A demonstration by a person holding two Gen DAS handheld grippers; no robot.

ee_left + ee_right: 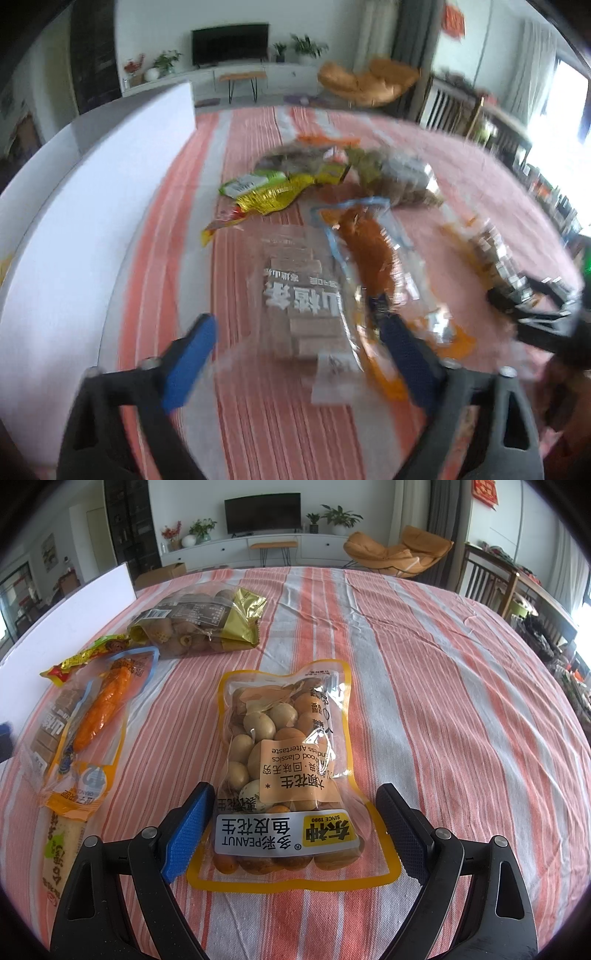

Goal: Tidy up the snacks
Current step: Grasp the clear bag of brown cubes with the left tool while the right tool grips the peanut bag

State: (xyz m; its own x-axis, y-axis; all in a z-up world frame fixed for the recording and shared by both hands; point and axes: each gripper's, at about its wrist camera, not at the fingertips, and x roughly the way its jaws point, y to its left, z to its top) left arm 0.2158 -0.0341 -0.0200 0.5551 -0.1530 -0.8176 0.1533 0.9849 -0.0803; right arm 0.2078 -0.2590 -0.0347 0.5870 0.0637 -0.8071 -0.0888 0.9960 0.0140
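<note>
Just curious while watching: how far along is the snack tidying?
Early, it seems. Nothing is held. The right gripper stands open around the peanut bag; the left gripper is open over the brown bar pack. The other bags, like the walnut bag, lie scattered.

Wall television (262, 512), orange lounge chair (397, 554), daylight

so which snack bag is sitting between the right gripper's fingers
The peanut bag, clear with a yellow border, lies between the open right gripper. The other packs lie further left on the striped tablecloth.
</note>
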